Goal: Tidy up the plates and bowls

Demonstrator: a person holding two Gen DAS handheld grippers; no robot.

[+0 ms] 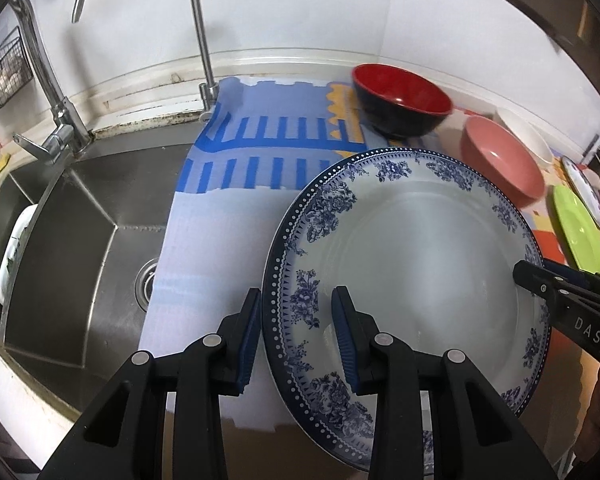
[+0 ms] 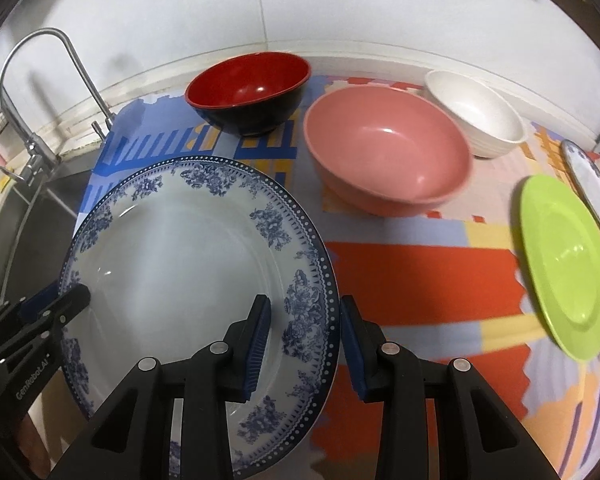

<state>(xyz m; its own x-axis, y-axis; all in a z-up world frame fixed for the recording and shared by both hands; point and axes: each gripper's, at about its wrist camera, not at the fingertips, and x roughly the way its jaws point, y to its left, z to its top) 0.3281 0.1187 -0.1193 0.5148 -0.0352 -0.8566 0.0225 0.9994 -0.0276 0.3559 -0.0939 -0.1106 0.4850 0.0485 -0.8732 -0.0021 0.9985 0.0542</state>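
Note:
A large white plate with a blue floral rim [image 1: 412, 264] [image 2: 188, 272] is between both grippers. My left gripper [image 1: 298, 312] straddles its left rim, one finger outside, one over the plate face, jaws apart with a gap. My right gripper [image 2: 305, 316] straddles its right rim the same way, jaws apart. Each gripper shows in the other's view: the right one [image 1: 540, 280], the left one [image 2: 60, 300]. Behind stand a red-and-black bowl [image 2: 248, 92], a pink bowl [image 2: 388, 152] and a white bowl [image 2: 476, 112]. A green plate [image 2: 564, 264] and a patterned plate [image 2: 592, 184] lie at the right.
A steel sink [image 1: 80, 232] with a white dish [image 1: 14, 248] in it lies to the left, with two faucets [image 1: 196, 32] behind. A colourful mat [image 2: 420, 272] covers the counter. A white wall runs along the back.

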